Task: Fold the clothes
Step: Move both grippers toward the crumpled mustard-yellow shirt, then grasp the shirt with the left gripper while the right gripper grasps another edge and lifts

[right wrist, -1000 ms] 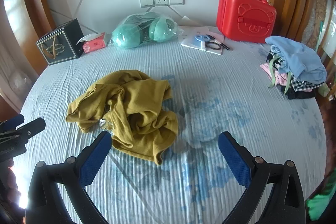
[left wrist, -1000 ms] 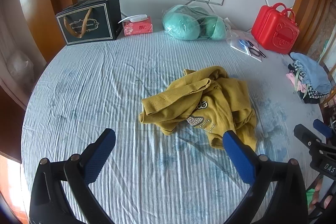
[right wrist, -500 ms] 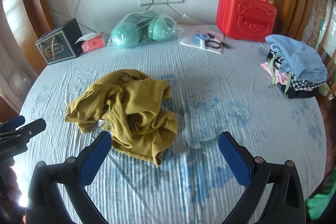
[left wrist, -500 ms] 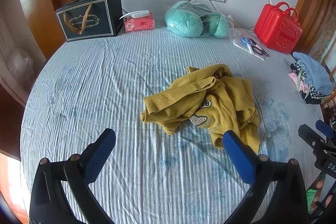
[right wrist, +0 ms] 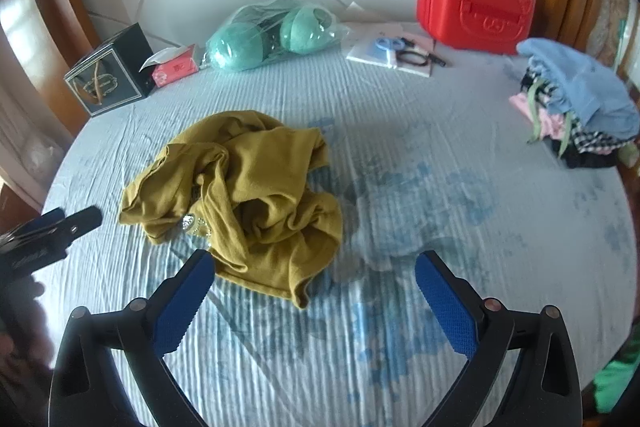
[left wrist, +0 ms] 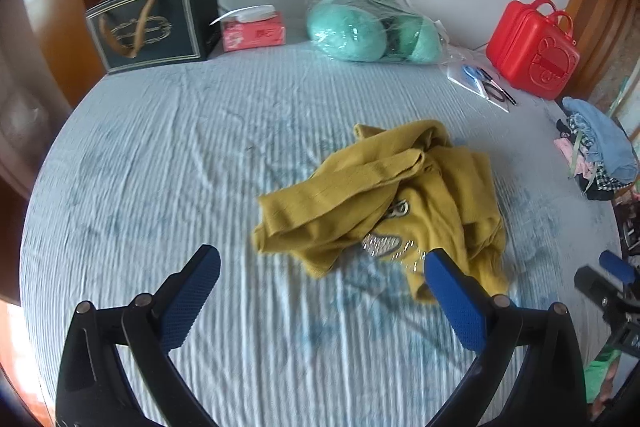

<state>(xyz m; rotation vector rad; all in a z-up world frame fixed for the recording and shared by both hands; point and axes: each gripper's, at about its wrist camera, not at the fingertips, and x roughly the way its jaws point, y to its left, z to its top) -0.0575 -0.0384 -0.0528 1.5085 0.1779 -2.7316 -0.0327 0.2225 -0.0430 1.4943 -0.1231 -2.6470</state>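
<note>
A crumpled mustard-yellow top [left wrist: 384,195] with a rhinestone motif lies in a heap in the middle of the striped pale-blue bed sheet [left wrist: 160,155]. My left gripper [left wrist: 320,259] hovers open just short of its near left edge, and nothing touches the blue pads. From the right wrist, the top [right wrist: 248,195] sits ahead and to the left. My right gripper [right wrist: 316,261] hangs above its near hem with the jaws wide and closing slightly, the pads clear of the cloth. Each gripper shows at the edge of the other's view: the left gripper [right wrist: 52,231], the right gripper [left wrist: 608,283].
A pile of mixed clothes [right wrist: 576,107] lies at the bed's right edge. Along the headboard stand a red case [right wrist: 476,7], bagged green cushions [right wrist: 272,31], a tissue pack [left wrist: 252,31] and a dark gift bag [left wrist: 148,23]. Scissors on paper [right wrist: 392,47] lie near the case.
Both grippers have come down and closer to the yellow top, which now looks larger in both views. The right fingers stand slightly narrower. The top has not moved.
</note>
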